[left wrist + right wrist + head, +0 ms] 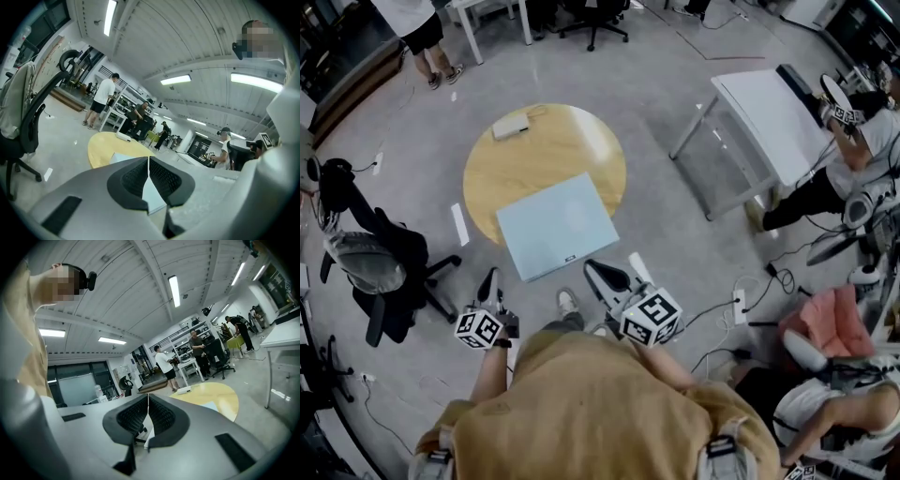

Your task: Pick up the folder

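A pale blue folder (pixel 558 225) lies flat on the round wooden table (pixel 581 145), its near edge hanging over the table's rim. Both grippers hover short of that near edge, over the floor, pointing toward the table. My left gripper (pixel 490 279) is shut with nothing in it, a little left of the folder's near corner. My right gripper (pixel 600 273) is likewise shut and empty, just below the folder's near right corner. In the left gripper view the shut jaws (pixel 148 161) point at the folder (pixel 118 157). The right gripper view shows shut jaws (pixel 148 399) and the folder (pixel 212 406) beyond.
A small white box (pixel 510 127) sits at the table's far left edge. A black office chair (pixel 375 262) stands to the left and a white desk (pixel 773 117) to the right. Cables and a power strip (pixel 739 306) lie on the floor. People stand and sit around.
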`<action>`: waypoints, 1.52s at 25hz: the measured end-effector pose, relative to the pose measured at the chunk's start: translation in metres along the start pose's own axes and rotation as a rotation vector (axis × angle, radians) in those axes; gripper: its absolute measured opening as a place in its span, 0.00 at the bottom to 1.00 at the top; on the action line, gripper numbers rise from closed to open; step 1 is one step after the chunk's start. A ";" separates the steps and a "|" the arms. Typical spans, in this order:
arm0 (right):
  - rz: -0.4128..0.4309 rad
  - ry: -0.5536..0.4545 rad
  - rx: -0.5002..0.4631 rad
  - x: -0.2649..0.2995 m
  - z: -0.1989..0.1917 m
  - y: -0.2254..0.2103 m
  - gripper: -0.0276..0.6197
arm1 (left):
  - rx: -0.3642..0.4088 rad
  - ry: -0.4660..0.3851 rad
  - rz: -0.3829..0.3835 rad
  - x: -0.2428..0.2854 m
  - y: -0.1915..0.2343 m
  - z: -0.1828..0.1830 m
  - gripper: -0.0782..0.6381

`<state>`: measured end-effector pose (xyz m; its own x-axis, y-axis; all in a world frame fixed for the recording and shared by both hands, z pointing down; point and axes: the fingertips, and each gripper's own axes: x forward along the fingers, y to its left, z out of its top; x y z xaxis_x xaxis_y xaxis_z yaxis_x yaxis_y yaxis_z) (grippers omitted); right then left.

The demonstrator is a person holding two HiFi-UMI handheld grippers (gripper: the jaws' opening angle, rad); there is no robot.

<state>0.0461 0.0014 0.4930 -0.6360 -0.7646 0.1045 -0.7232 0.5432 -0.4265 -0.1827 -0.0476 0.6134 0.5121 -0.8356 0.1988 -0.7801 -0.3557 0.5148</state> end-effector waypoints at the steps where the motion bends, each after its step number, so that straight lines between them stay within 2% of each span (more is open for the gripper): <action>1: 0.001 0.008 -0.002 0.006 0.001 -0.002 0.05 | -0.005 0.005 0.003 0.005 0.005 0.001 0.12; 10: -0.030 0.036 -0.029 0.060 0.019 -0.031 0.05 | -0.036 0.050 -0.019 0.054 0.040 0.004 0.12; 17: -0.083 0.036 -0.019 0.075 0.024 -0.056 0.05 | -0.072 0.092 -0.040 0.072 0.058 0.005 0.12; 24: -0.041 0.060 -0.005 0.092 0.029 -0.083 0.05 | -0.080 0.128 -0.019 0.081 0.061 -0.005 0.13; 27: 0.012 0.099 -0.010 0.100 0.026 -0.092 0.05 | -0.114 0.141 -0.014 0.080 0.061 -0.014 0.18; 31: 0.122 0.227 0.026 0.099 0.004 -0.111 0.05 | -0.211 0.175 -0.008 0.073 0.062 -0.042 0.30; 35: 0.116 0.348 0.102 0.080 -0.033 -0.164 0.07 | -0.291 0.210 0.010 0.065 0.072 -0.075 0.44; 37: 0.090 0.389 0.142 0.081 -0.054 -0.193 0.27 | -0.338 0.218 0.012 0.069 0.091 -0.083 0.51; 38: 0.076 0.405 0.170 0.080 -0.063 -0.206 0.29 | -0.366 0.221 0.008 0.073 0.099 -0.088 0.53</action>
<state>0.1269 -0.1502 0.6454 -0.7639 -0.5091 0.3965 -0.6377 0.5020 -0.5842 -0.1910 -0.1066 0.7522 0.6027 -0.7134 0.3574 -0.6258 -0.1447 0.7664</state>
